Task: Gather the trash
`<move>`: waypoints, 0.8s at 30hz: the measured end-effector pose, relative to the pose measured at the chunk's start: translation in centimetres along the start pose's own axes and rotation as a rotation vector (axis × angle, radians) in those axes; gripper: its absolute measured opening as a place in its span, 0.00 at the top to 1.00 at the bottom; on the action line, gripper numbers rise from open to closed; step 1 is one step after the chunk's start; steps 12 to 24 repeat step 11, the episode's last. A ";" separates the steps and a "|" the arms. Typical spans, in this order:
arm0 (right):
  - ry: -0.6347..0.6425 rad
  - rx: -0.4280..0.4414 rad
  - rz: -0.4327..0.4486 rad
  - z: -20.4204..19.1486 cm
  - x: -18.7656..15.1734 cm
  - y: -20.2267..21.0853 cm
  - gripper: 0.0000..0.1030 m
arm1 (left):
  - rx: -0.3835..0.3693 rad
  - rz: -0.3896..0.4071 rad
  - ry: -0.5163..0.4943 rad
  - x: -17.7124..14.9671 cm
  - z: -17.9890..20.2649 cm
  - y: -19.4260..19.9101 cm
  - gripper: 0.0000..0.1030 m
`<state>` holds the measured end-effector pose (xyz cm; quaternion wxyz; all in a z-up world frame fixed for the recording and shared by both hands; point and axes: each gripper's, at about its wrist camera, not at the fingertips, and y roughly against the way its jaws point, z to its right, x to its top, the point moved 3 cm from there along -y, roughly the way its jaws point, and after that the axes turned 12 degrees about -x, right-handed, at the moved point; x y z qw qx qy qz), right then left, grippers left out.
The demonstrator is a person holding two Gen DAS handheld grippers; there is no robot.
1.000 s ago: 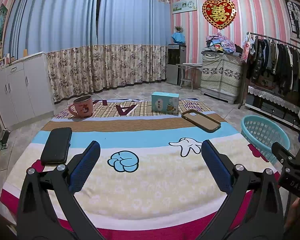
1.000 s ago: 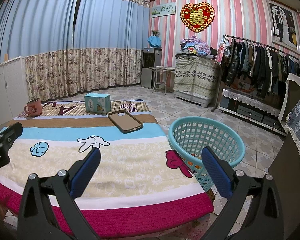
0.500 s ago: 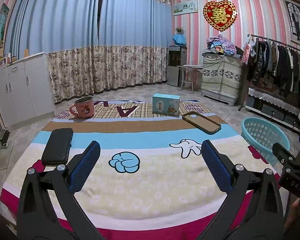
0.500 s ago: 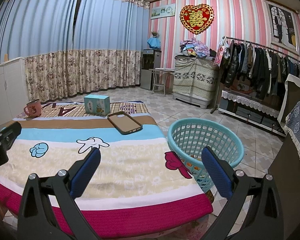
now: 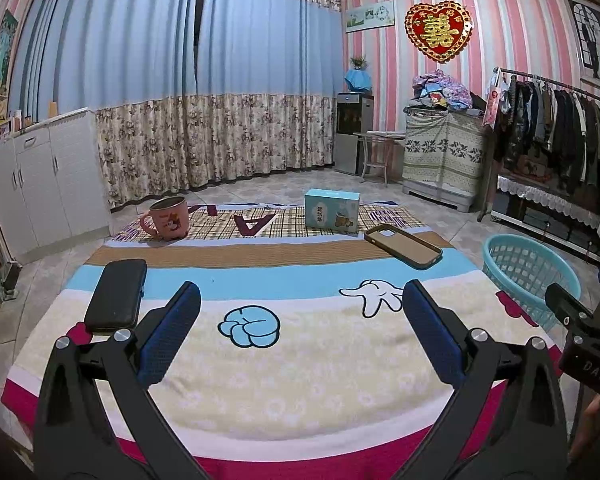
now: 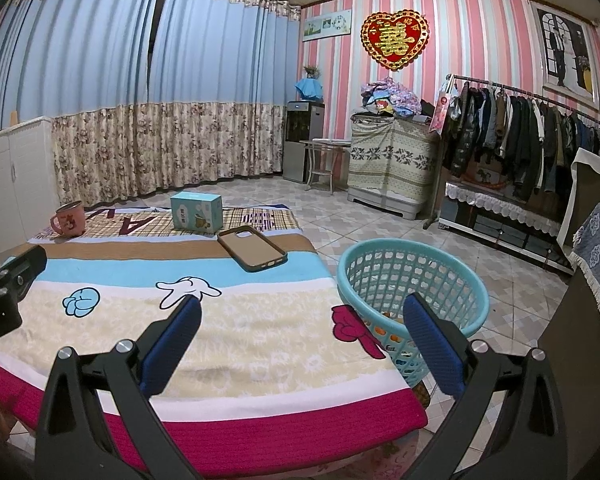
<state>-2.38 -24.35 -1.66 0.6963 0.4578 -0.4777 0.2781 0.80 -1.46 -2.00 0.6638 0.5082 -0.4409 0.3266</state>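
Fingers (image 5: pixel 168 332) of left gripper (image 5: pixel 300 332) and right gripper (image 6: pixel 300 334) spread apart, empty, above striped cartoon-print blanket (image 5: pixel 300 376). On it: black rectangular case (image 5: pixel 117 294), pink mug (image 5: pixel 168 222), teal cardboard box (image 5: pixel 332 216), brown phone case (image 5: pixel 403 245). Turquoise plastic basket (image 6: pixel 412 280) stands beside the blanket's right edge.

The right finger pad (image 6: pixel 434 350) is hiding part of the round turquoise plastic lattice basket (image 6: pixel 384 264), whose contents are showing only as indistinct orange patches.
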 end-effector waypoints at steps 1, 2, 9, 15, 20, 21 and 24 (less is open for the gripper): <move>0.000 0.000 0.000 0.0 0.0 -0.1 0.04 | 0.000 0.000 0.000 -0.1 0.0 0.1 0.05; 0.000 0.000 -0.001 0.0 0.1 -0.1 0.04 | -0.002 0.000 0.000 0.0 0.0 0.0 0.05; 0.000 0.000 0.000 0.0 -0.1 -0.1 0.04 | 0.000 -0.003 0.002 0.1 -0.1 0.0 0.05; -0.001 0.000 0.001 0.0 -0.1 0.0 0.04 | 0.002 -0.002 0.001 0.2 -0.2 0.0 0.05; -0.001 0.000 0.001 0.0 -0.1 0.0 0.04 | 0.002 -0.002 0.001 0.2 -0.2 0.0 0.05; -0.001 0.000 0.001 0.0 -0.1 0.0 0.04 | 0.002 -0.002 0.001 0.2 -0.2 0.0 0.05; -0.001 0.000 0.001 0.0 -0.1 0.0 0.04 | 0.002 -0.002 0.001 0.2 -0.2 0.0 0.05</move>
